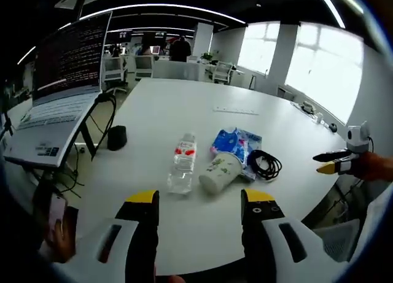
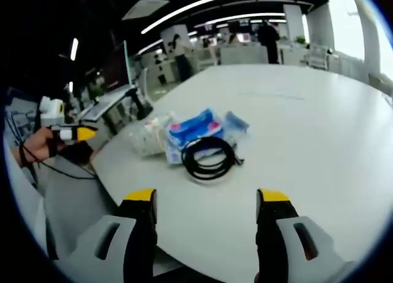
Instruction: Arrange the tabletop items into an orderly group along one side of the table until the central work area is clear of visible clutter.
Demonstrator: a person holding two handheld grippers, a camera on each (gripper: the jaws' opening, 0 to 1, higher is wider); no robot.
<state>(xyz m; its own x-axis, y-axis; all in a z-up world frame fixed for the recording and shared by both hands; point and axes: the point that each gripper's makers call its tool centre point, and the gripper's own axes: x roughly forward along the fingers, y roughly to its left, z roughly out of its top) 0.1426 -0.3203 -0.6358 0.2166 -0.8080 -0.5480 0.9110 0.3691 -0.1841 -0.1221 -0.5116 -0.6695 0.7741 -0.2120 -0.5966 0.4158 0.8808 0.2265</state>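
Both tools are held off the table with nothing between the jaws: the left gripper (image 1: pixel 199 204) and the right gripper (image 2: pixel 206 203) are each spread apart. Nearest to the left gripper, a plastic bottle (image 1: pixel 182 162) is seen lying on its side, apparently holding little or nothing; it is judged likely to roll if nudged. Just beside it a paper cup (image 1: pixel 219 171) lies tipped over, its contents not discernible. Behind, a blue packet (image 1: pixel 236 142) touches a coiled black cable (image 2: pixel 209 158), whose loops could snag and drag neighbours. Farther off, a laptop (image 1: pixel 61 105) stands raised.
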